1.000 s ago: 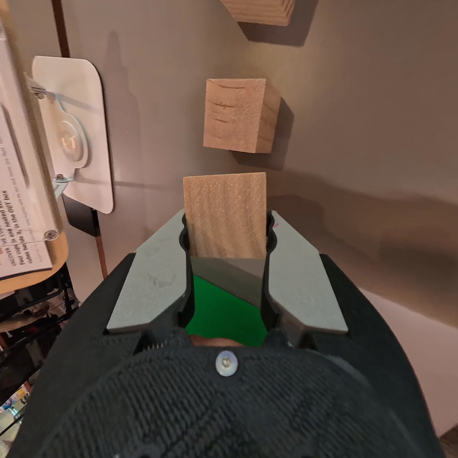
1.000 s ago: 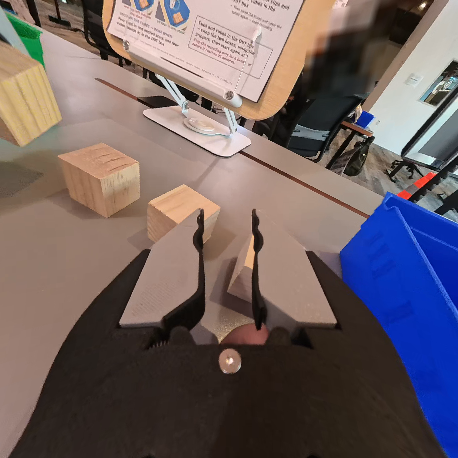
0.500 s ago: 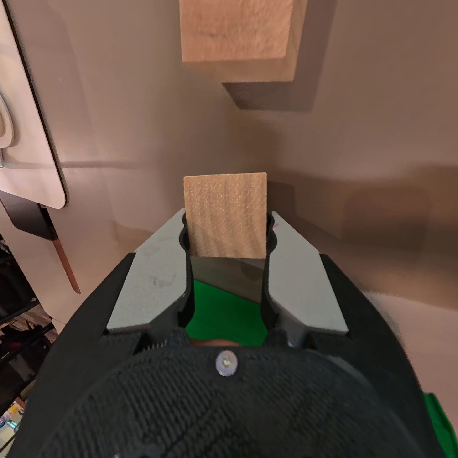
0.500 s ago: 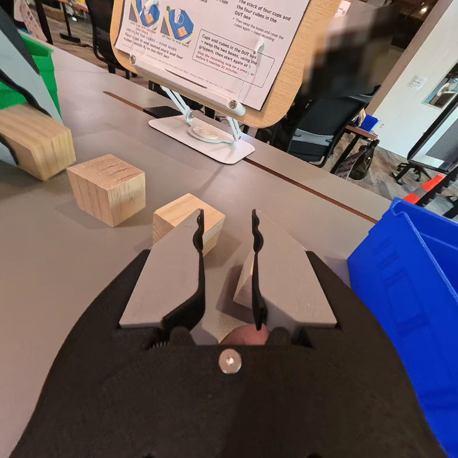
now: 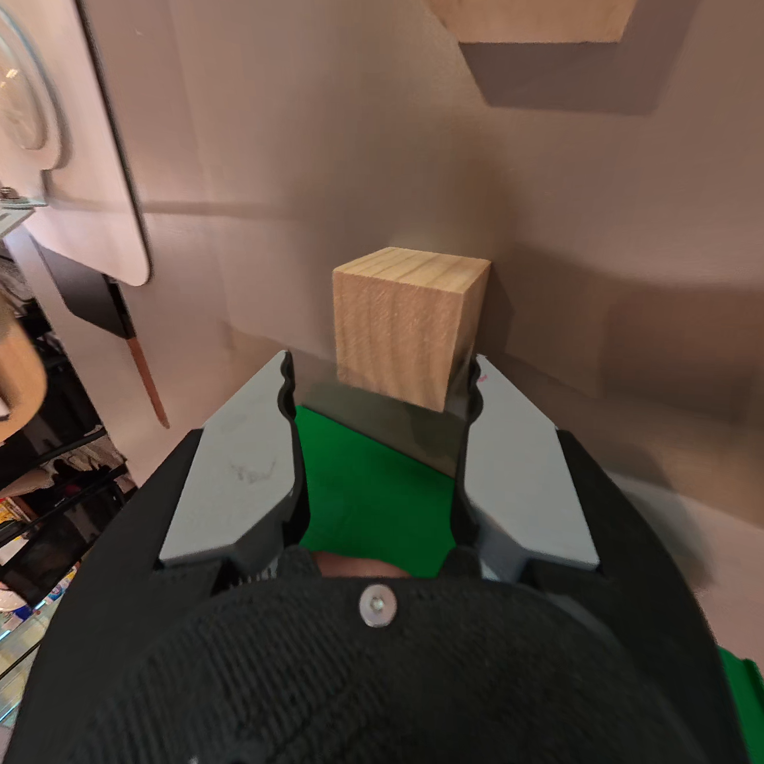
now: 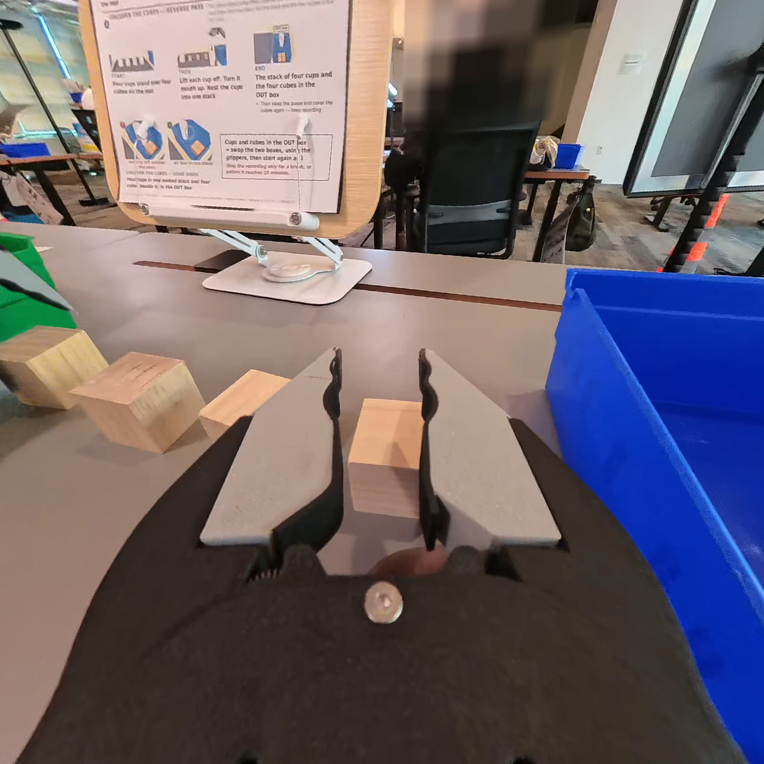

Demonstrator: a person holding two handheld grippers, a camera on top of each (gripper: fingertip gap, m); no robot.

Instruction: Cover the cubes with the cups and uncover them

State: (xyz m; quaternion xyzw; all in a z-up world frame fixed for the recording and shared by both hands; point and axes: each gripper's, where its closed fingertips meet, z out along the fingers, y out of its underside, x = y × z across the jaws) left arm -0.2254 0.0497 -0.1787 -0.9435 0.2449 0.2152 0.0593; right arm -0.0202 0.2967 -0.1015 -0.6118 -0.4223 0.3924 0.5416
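In the left wrist view, a wooden cube [image 5: 405, 326] stands on the grey table [image 5: 289, 165], just past my left gripper [image 5: 380, 359]. The left gripper is open and its pads are clear of the cube. A second cube [image 5: 537, 20] shows at the top edge. In the right wrist view, several wooden cubes stand in a row: one at the far left [image 6: 45, 364], a second [image 6: 140, 401] and a third [image 6: 239, 397]. My right gripper [image 6: 379, 353] hovers with its fingers apart and nothing between the pads. Another cube [image 6: 386, 454] on the table below shows through the gap.
A blue bin [image 6: 661, 413] stands at the right, close to my right gripper. A green bin [image 6: 25, 306] is at the far left, also under my left gripper [image 5: 364, 475]. A white stand [image 6: 289, 277] with an instruction sheet is at the back of the table.
My left gripper held a cube between its pads, then opened and let it go; the cube now stands on the table. My right gripper turned so the cube below shows between its fingers.
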